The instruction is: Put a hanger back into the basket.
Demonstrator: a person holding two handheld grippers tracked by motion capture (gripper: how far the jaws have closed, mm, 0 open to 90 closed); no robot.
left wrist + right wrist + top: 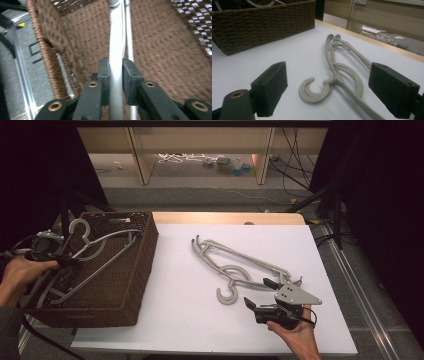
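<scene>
Evidently the work in hand was moving grey plastic hangers into the woven basket point(131, 285) at the left of the white worktop point(190, 330). The left hand-held gripper point(67, 261) had its jaws pinched on a thin bar of one hanger point(116, 50), which lay tilted inside the basket with its hook point(80, 229) standing above the far rim. In the left gripper view the pads point(130, 75) pressed the bar from both sides, with the basket's woven floor beyond.

The right hand-held gripper point(260, 296) rested on the worktop with its jaws spread wide and nothing between them. Just ahead of it lay the remaining hangers point(342, 70), apparently two stacked together, their hooks point(312, 93) nearest the gripper and the shoulders pointing away toward the far edge.

Judged from their build, the hangers were light, stiff and smooth, likely to pivot or slip in a narrow pinch and liable to snag one another where stacked. The soundest hold appeared to be on a straight arm near the neck, across the bar's thin section, rather than on the curved hook.
</scene>
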